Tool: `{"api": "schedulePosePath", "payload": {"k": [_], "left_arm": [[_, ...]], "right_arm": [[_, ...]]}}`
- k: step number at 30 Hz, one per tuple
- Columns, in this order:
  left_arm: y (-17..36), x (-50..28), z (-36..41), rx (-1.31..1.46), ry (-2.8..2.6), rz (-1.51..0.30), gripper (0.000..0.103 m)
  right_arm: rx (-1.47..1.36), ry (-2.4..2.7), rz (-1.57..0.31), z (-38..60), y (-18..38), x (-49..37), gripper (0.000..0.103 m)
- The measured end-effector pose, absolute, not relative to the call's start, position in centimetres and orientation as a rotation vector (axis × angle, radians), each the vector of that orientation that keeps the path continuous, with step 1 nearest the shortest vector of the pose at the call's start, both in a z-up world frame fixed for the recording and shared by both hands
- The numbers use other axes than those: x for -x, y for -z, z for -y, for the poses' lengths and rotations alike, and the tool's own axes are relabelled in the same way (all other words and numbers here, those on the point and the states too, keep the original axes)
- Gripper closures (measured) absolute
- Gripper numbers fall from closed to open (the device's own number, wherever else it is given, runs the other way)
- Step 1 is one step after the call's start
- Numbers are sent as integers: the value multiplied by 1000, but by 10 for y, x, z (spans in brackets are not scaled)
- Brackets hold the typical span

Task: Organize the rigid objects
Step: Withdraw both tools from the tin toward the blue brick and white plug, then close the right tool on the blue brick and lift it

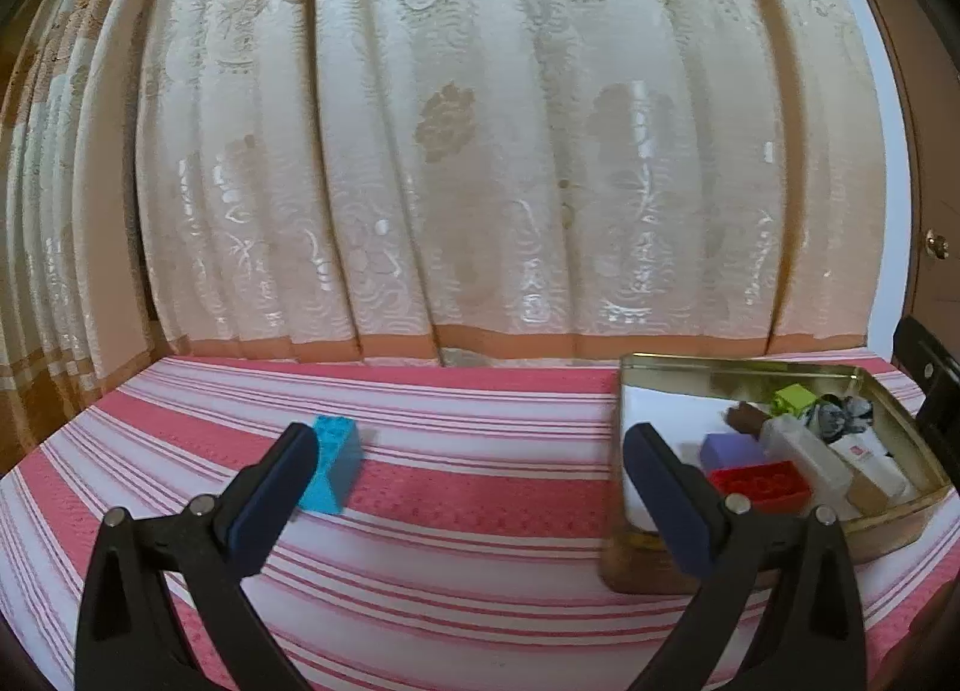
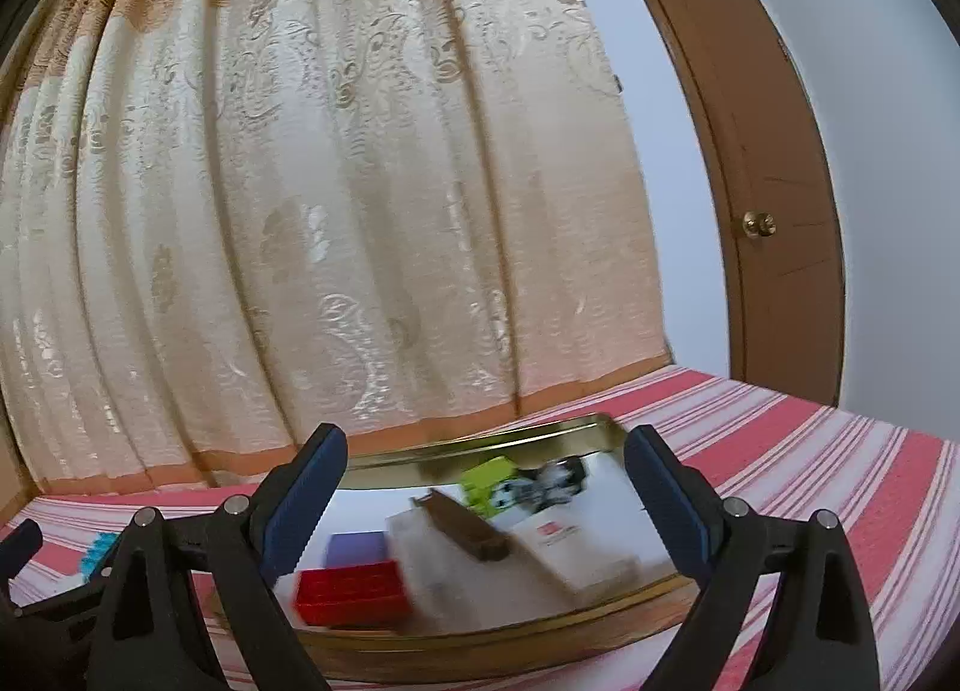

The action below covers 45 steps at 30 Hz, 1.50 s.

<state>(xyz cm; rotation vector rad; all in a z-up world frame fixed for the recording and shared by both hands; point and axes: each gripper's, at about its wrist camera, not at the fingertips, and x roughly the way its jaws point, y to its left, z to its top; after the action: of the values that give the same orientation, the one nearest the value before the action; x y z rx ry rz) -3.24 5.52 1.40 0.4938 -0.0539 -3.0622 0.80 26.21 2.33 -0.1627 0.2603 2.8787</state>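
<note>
A red-and-white striped cloth covers the flat surface, its bands running side to side and reaching back to a long cream curtain with a woven floral pattern and a peach hem. The curtain fills nearly the whole back of the room. To the right of it is a strip of pale wall, then a brown door with a small brass knob.

On the cloth, toward the right, sits a shallow gold tin with its lid off. Inside lie a red brick, a purple block, a lime brick, a brown stick-like piece, two pale boxes — one with a red mark — and something dark and crumpled at the far corner; motion blur keeps me from telling what that last item is.

A blue brick lies alone on the cloth, well left of the tin.

The left gripper hangs over the cloth with jaws spread wide and nothing between them; its left finger is just beside the blue brick, its right finger in front of the tin's near corner. The right gripper is likewise wide apart and empty, poised over the tin.
</note>
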Motion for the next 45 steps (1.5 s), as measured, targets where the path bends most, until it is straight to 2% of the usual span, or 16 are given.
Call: {"api": "schedulePosePath", "payload": {"k": [15,34,40,45], "left_arm": [[-11,49,18,-539,2958,-24,0],[-5,69,104,-602,2830,-39,0],[1,85,151,-672,2647,-57,0],[5,88,179,-694,2522,-105,0]], "right_arm": [[276,-3013,-293,-186,-18,15,8],[459,-3149,-263,-103,-9,48,8],[630,-3202,-134,-62,-2,70,8],[811,-3264,-105,-34,7,89,8]]}}
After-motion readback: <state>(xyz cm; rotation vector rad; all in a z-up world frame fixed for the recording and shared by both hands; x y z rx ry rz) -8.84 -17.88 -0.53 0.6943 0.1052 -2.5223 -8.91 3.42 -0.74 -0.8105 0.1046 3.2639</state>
